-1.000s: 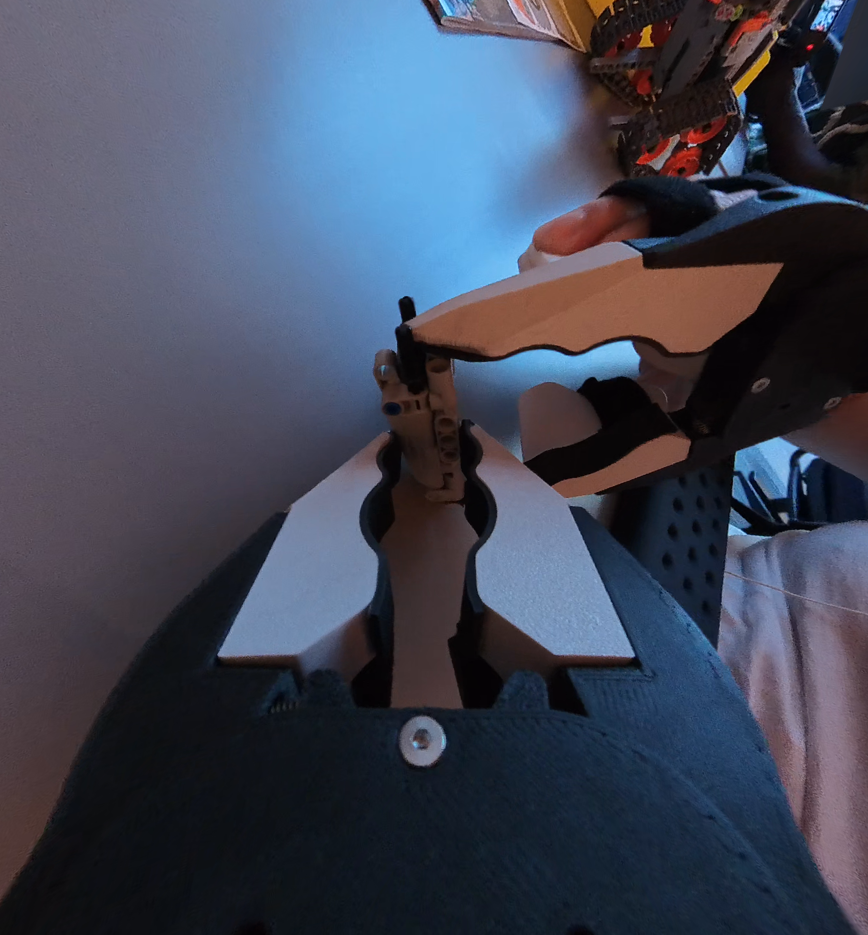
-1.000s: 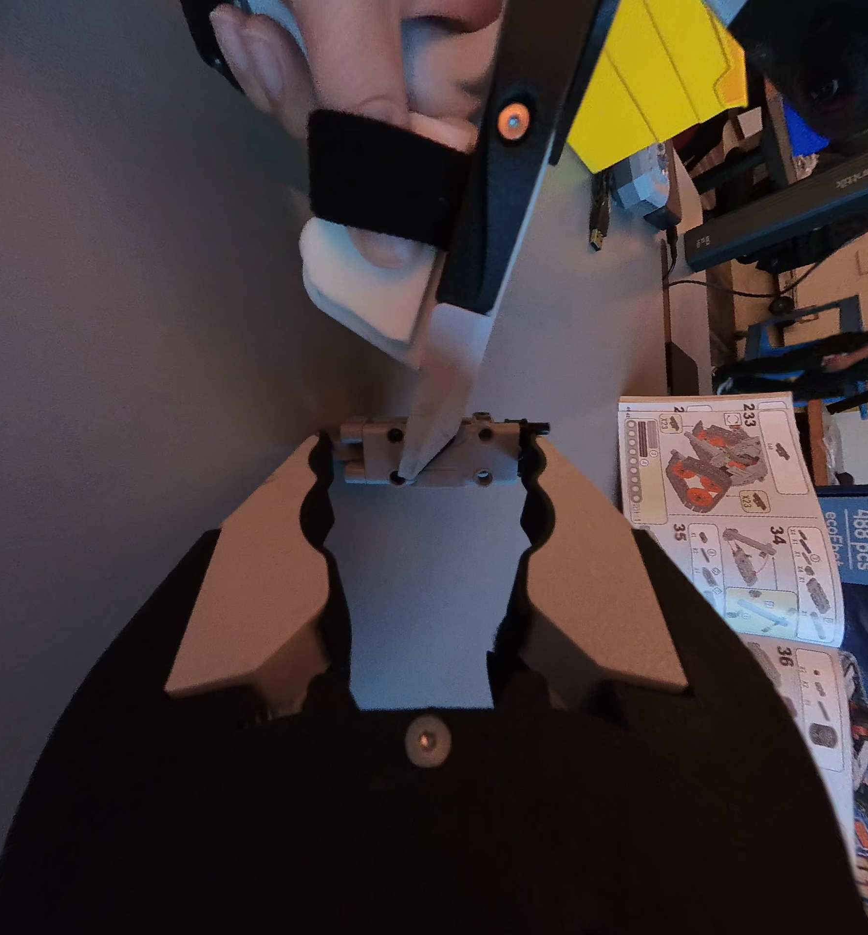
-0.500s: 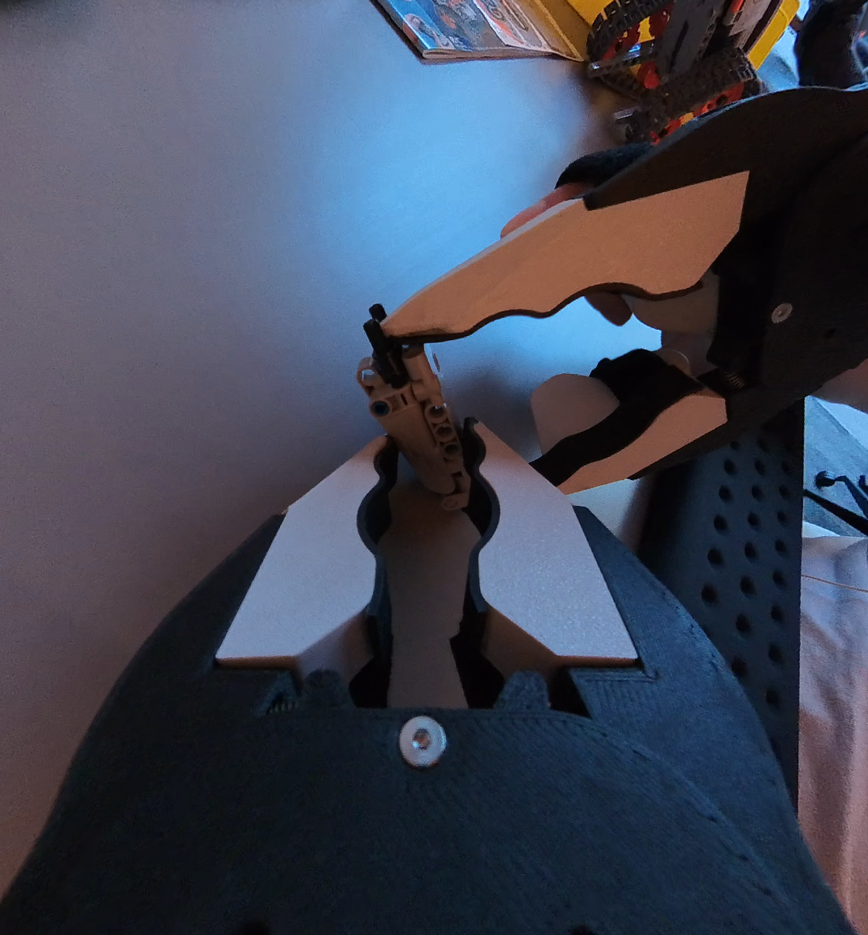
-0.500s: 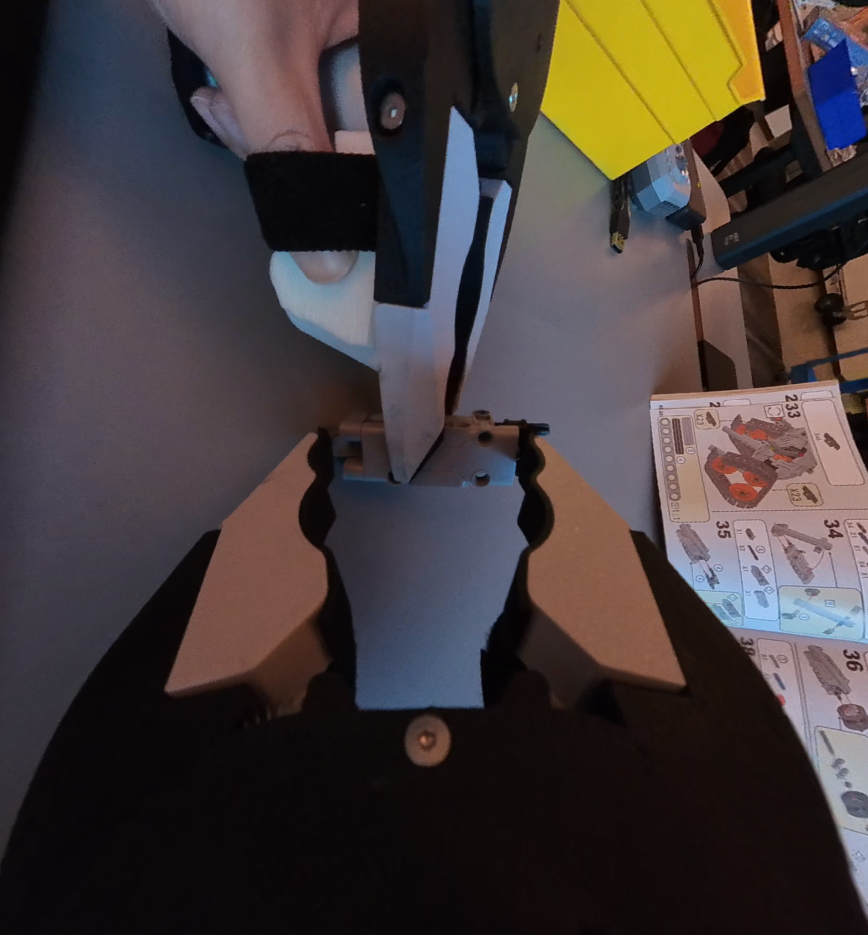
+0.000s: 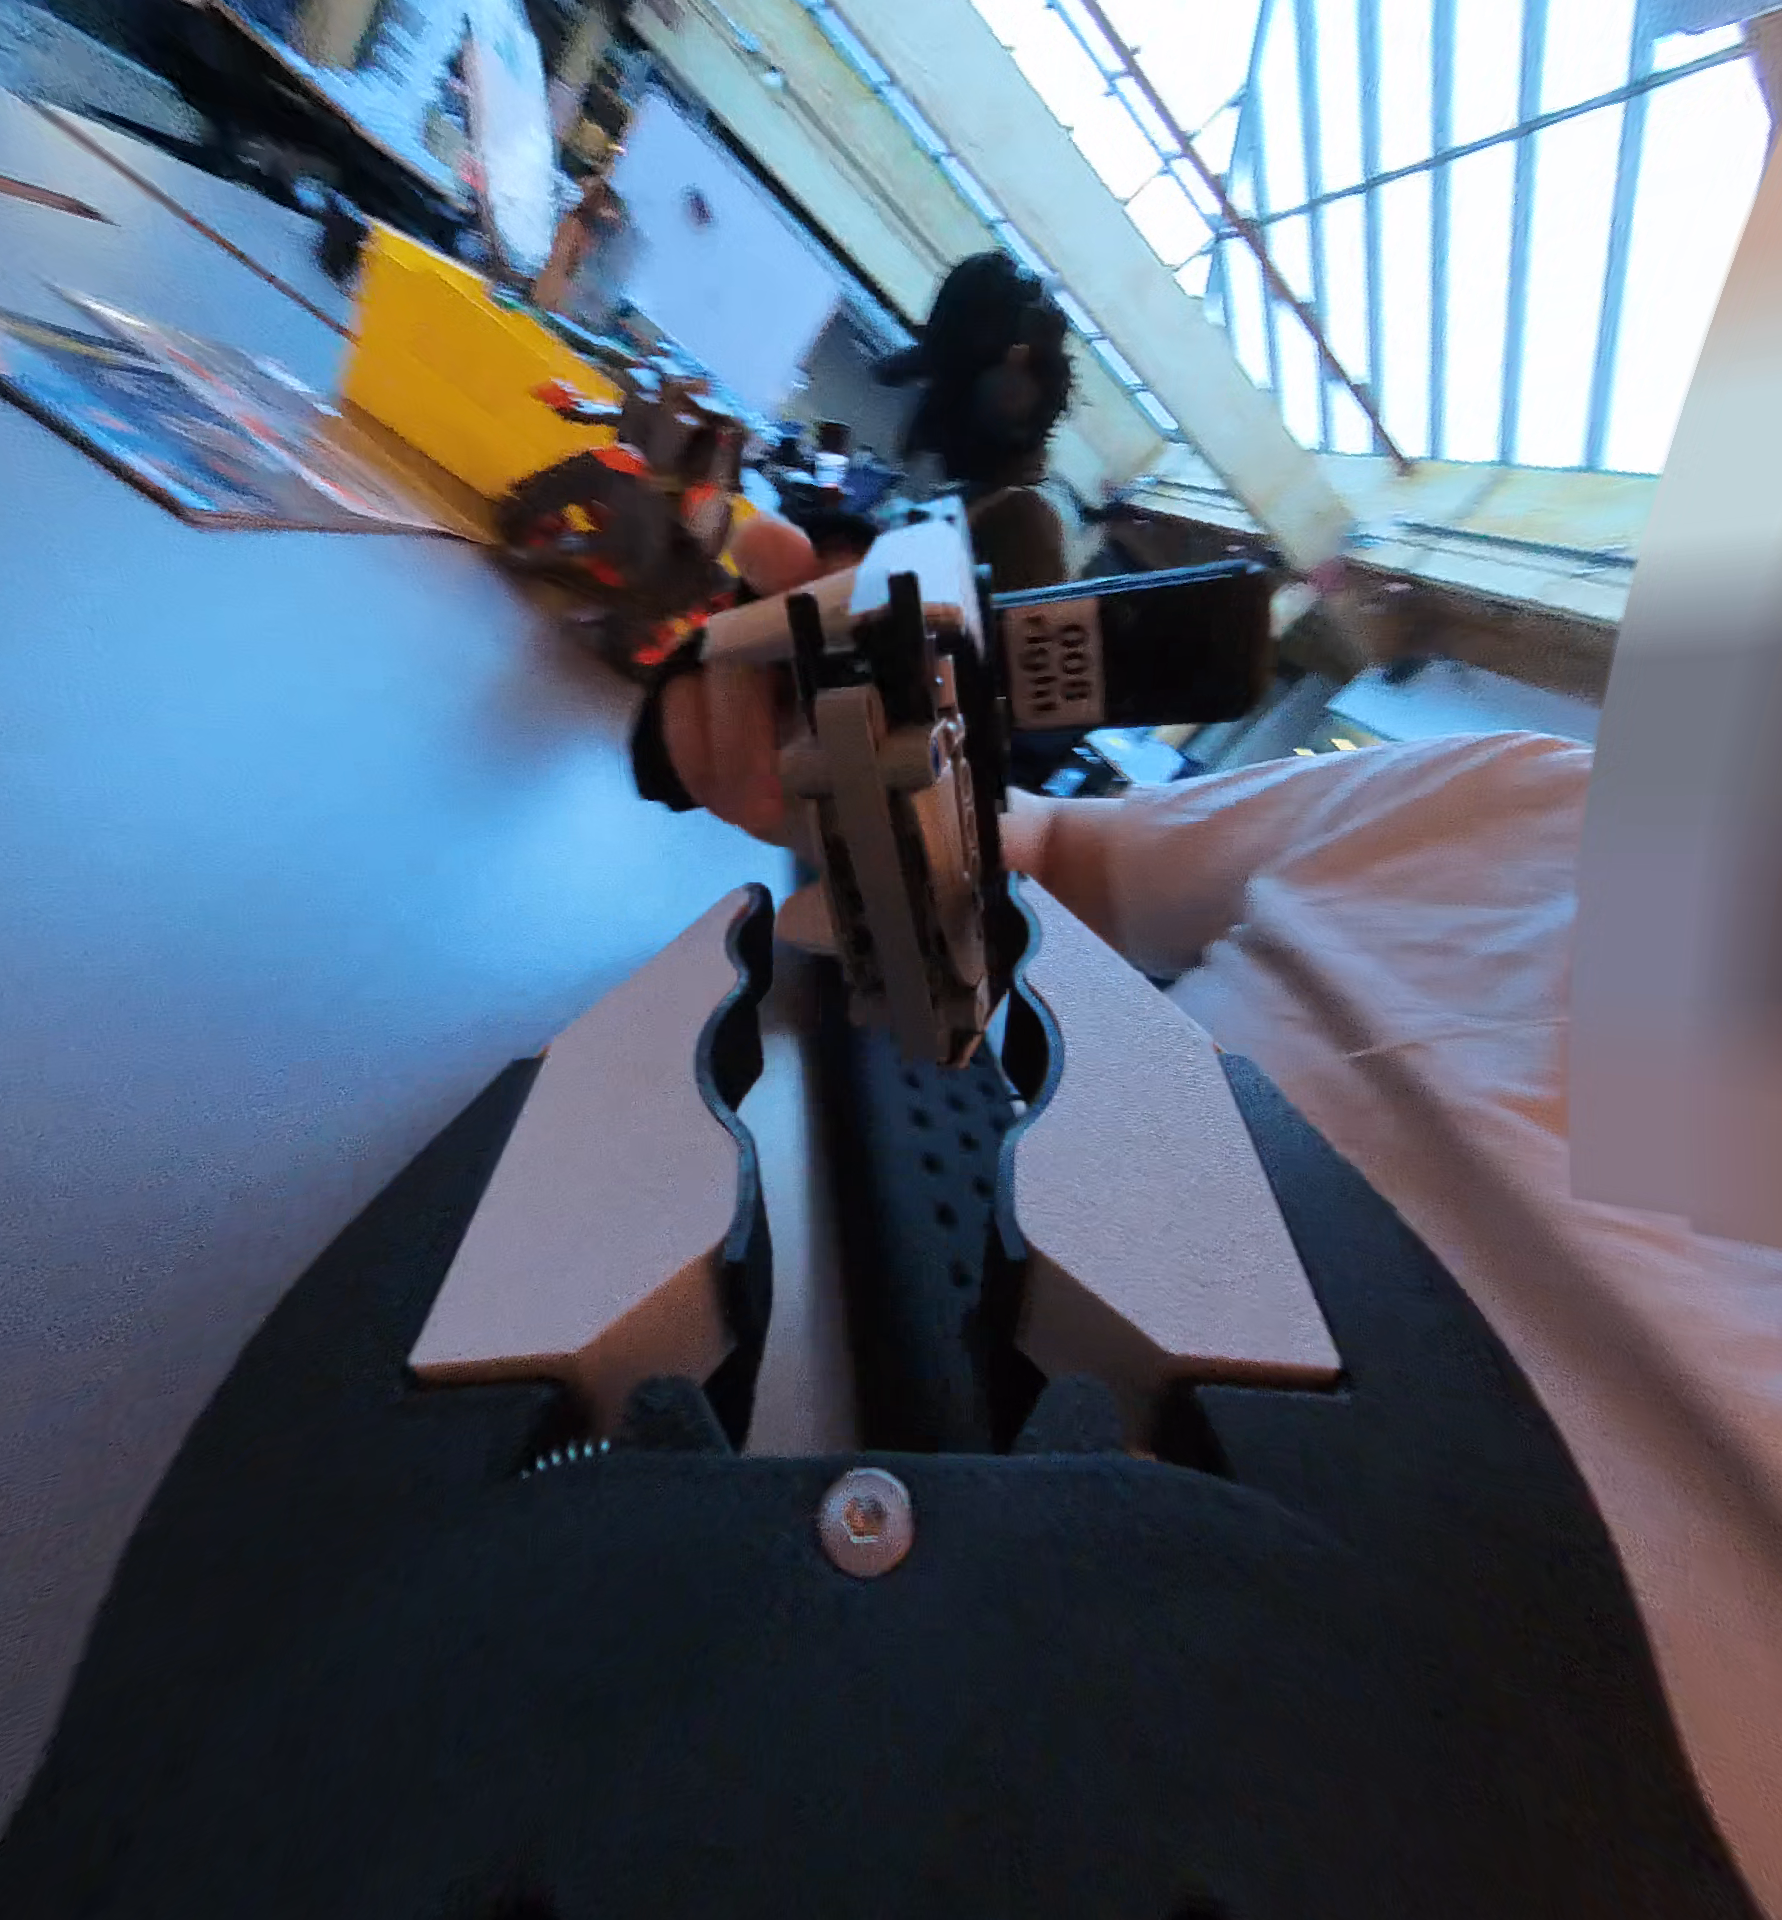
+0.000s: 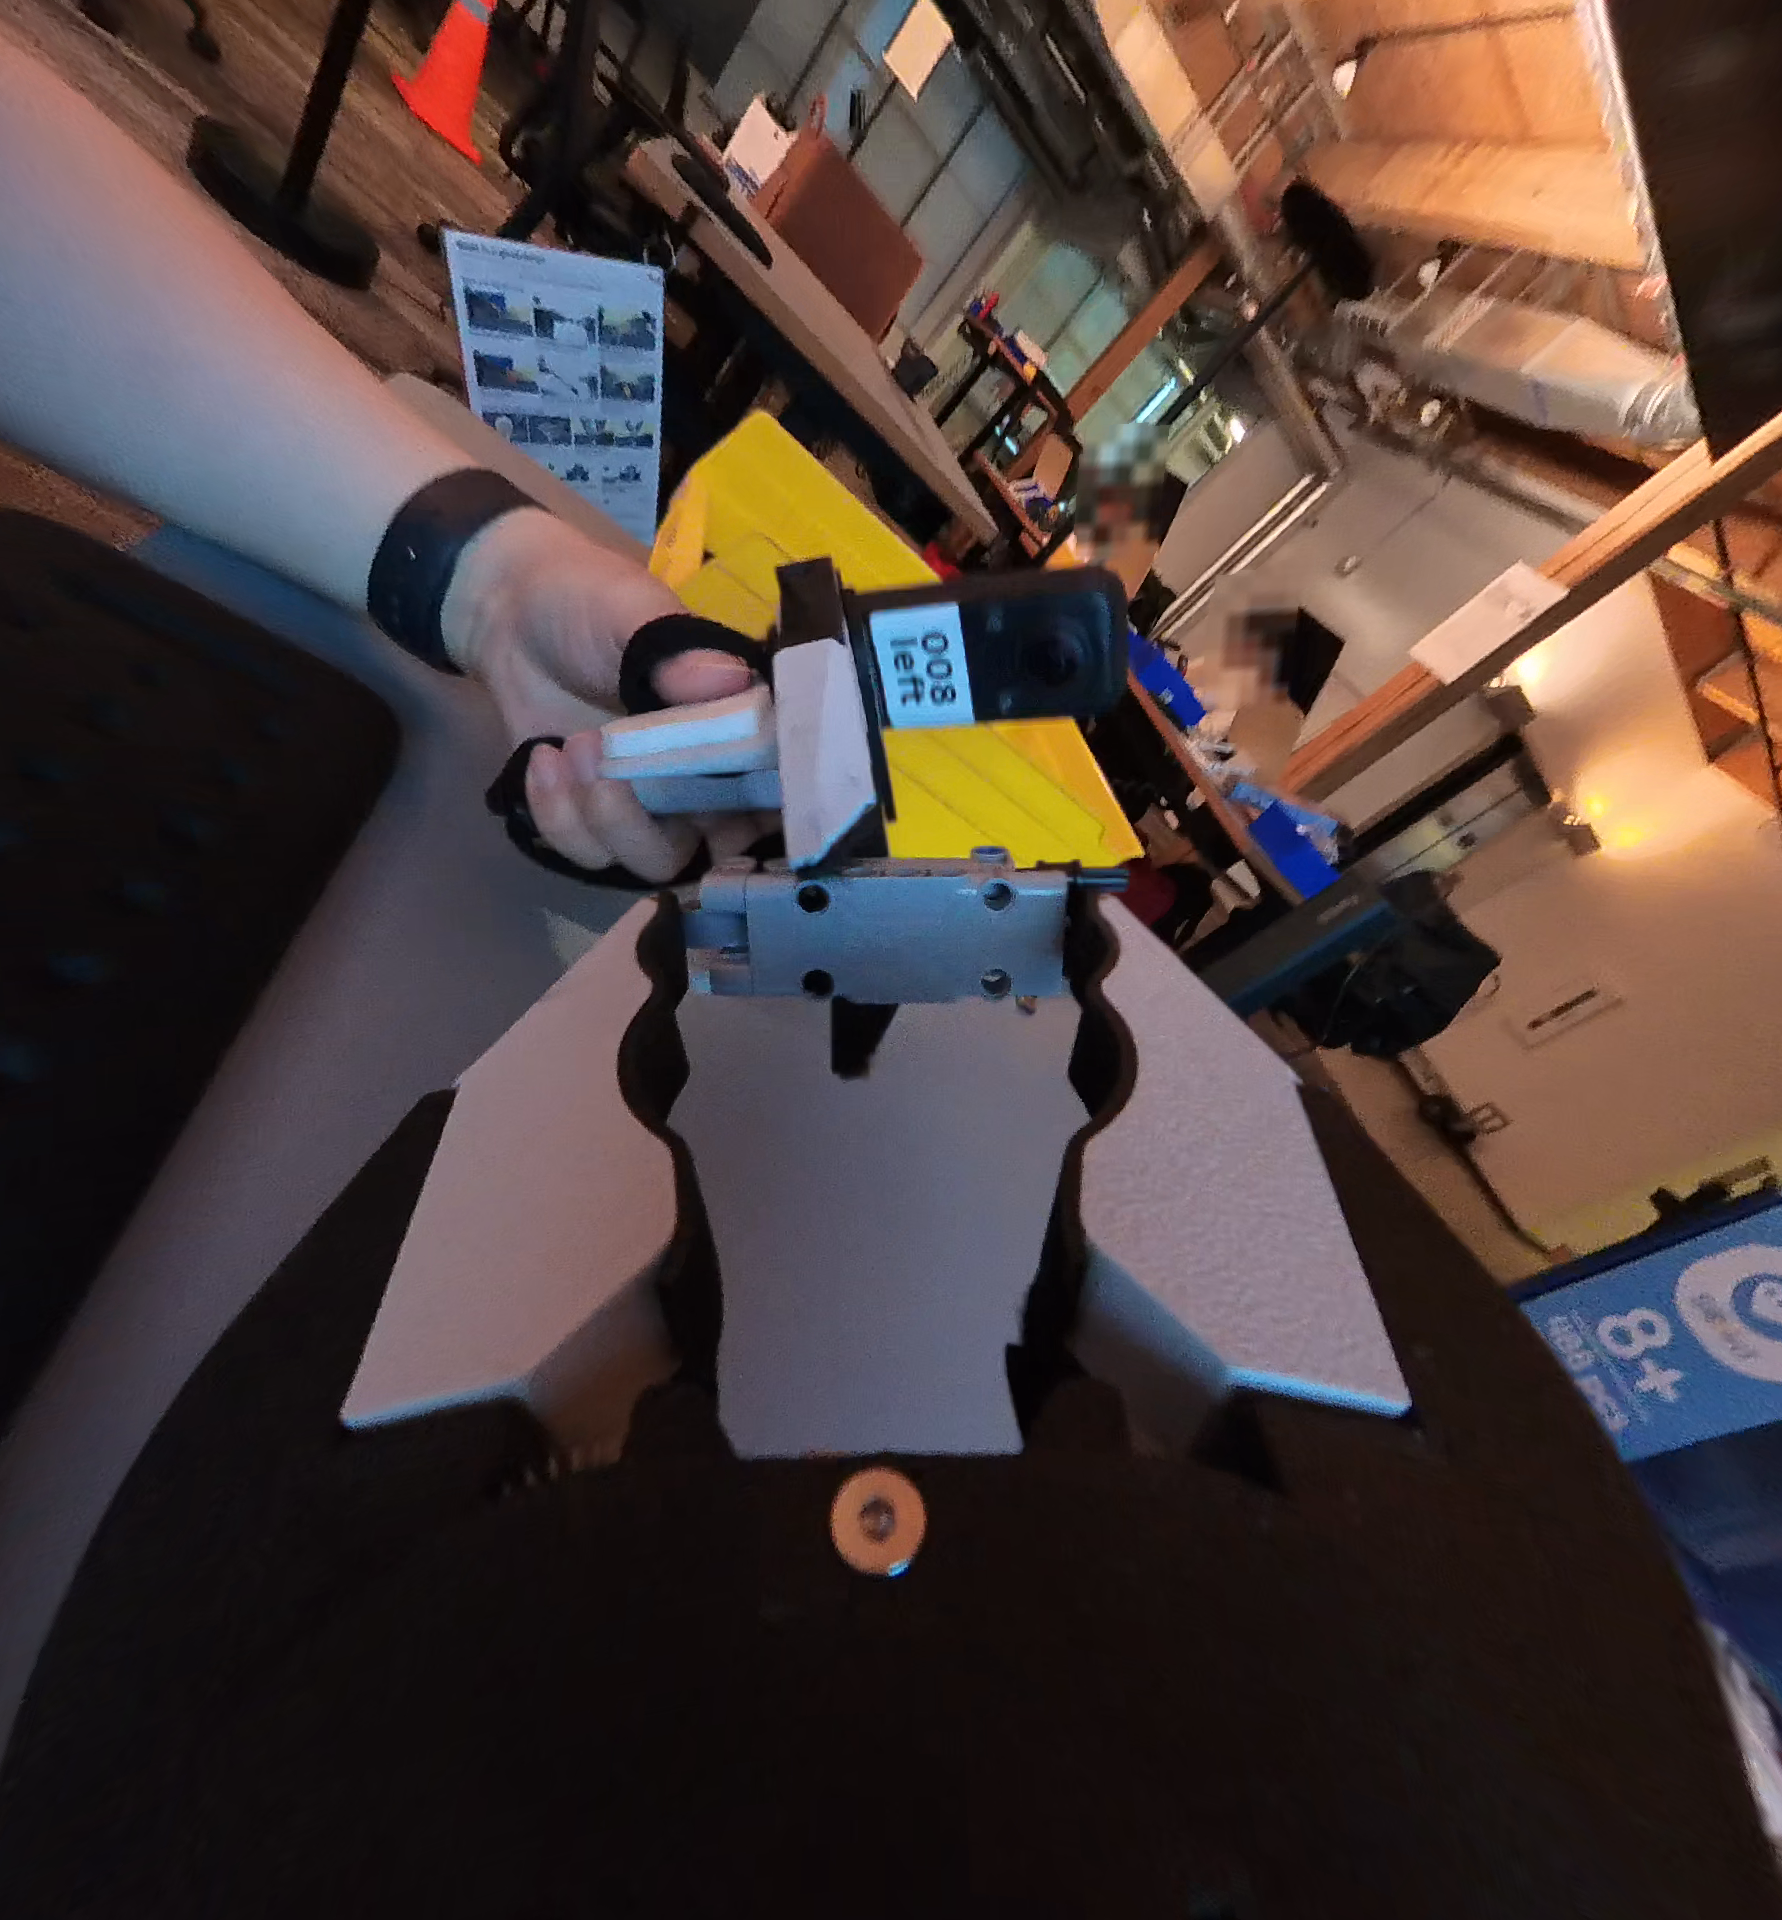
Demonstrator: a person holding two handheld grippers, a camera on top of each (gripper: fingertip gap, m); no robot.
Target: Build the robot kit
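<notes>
A grey brick assembly (image 6: 897,935) with round holes is held lengthwise between the fingertips of my right gripper (image 6: 876,935), which is shut on its two ends. In the left wrist view the assembly (image 5: 897,852) stands on edge between the tips of my left gripper (image 5: 887,914). The left jaws stand a little apart and the piece leans on the right finger. From the right wrist view the left gripper (image 6: 835,847) comes down from above, and its tips end at the assembly's top edge. A bare hand (image 6: 596,727) holds that gripper.
Both grippers are raised above the grey table (image 5: 191,831). On the table are a yellow bin (image 5: 451,374), a tracked brick vehicle (image 5: 638,540) and a booklet (image 5: 170,416). A blue box (image 6: 1697,1330) is at the right, a black perforated chair (image 6: 87,831) at the left. A person (image 5: 991,364) stands far back. The grippers are tip to tip, or close to it.
Both grippers have swung up from facing the table towards the room, still together at the assembly. The left jaws stand wider apart, and the left fingers no longer cover the assembly's face.
</notes>
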